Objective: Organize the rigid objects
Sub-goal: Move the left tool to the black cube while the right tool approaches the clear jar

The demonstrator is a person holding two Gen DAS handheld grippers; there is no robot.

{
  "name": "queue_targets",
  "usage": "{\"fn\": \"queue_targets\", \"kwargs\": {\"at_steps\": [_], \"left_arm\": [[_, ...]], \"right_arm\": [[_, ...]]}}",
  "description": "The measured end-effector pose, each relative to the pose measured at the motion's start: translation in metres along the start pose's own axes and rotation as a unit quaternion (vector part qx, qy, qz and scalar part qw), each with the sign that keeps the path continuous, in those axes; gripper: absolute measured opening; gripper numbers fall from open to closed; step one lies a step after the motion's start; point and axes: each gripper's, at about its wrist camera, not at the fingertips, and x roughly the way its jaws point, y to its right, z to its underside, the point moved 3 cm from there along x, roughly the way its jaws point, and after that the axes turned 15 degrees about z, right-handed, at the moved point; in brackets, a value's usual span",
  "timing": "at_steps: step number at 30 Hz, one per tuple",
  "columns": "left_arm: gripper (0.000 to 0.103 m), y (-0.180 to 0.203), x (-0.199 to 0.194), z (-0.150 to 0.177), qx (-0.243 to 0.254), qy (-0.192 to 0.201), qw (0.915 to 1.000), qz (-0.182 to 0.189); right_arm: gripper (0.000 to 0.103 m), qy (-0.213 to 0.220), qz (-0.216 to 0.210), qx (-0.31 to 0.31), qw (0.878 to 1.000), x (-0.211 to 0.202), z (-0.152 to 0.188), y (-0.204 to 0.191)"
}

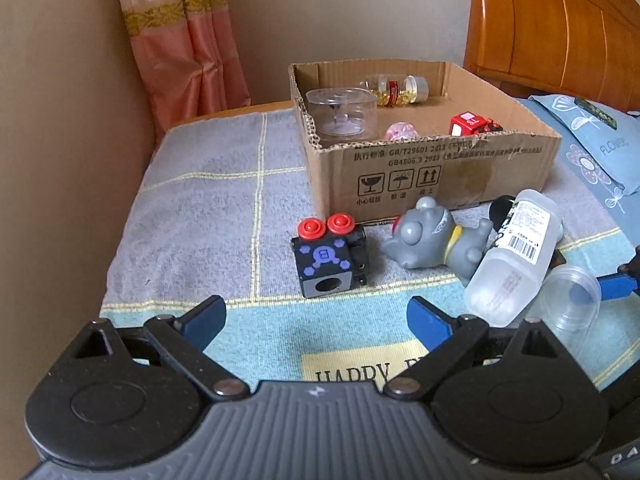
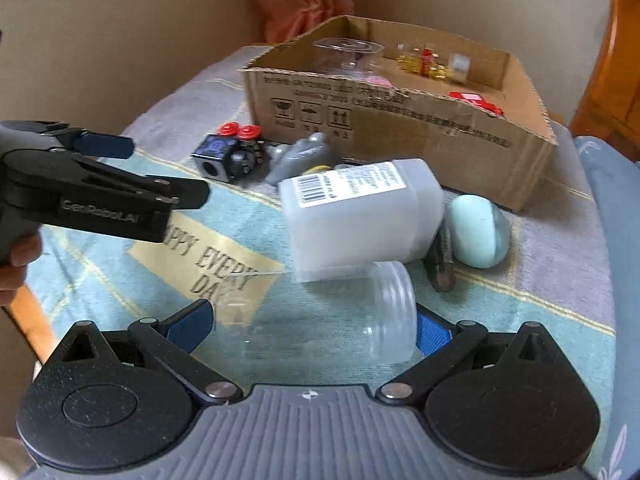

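My left gripper (image 1: 314, 314) is open and empty, hovering over the towel just short of a black cube toy (image 1: 328, 260) with two red buttons. Right of the cube lies a grey animal figure (image 1: 432, 236), then a frosted white bottle (image 1: 512, 256) on its side. In the right wrist view a clear plastic jar (image 2: 340, 320) lies on its side between the fingers of my right gripper (image 2: 312, 326). The jaws stand wide, one pad near each end of the jar, and I see no squeeze. The left gripper (image 2: 170, 170) shows at the left, held by a hand.
An open cardboard box (image 1: 420, 168) behind the toys holds a clear round container (image 1: 342, 114), a capsule bottle (image 1: 396, 88), a pink ball and a red toy car (image 1: 474, 124). A teal egg-shaped object (image 2: 476, 236) and a dark pen-like thing (image 2: 440, 264) lie right of the bottle. Wall left, pillow right.
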Motion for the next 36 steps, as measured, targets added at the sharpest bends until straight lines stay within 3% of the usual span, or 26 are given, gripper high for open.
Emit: {"fn": "queue_targets", "kwargs": {"at_steps": [11, 18, 27, 36], "left_arm": [[0.097, -0.009, 0.026, 0.0, -0.017, -0.022, 0.9996, 0.009], [0.1, -0.015, 0.05, -0.006, -0.035, -0.025, 0.9991, 0.004], [0.102, -0.026, 0.059, -0.011, -0.048, -0.003, 0.9988, -0.011], [0.102, -0.04, 0.054, -0.009, -0.057, -0.011, 0.9983, -0.013]], "right_arm": [[0.103, -0.028, 0.061, 0.049, 0.997, 0.01, 0.018, 0.035], [0.103, -0.035, 0.068, 0.057, 0.995, 0.017, 0.027, 0.049], [0.103, -0.015, 0.062, 0.032, 0.997, 0.017, 0.029, 0.047], [0.103, 0.028, 0.044, 0.013, 0.999, 0.012, 0.041, 0.049]]}}
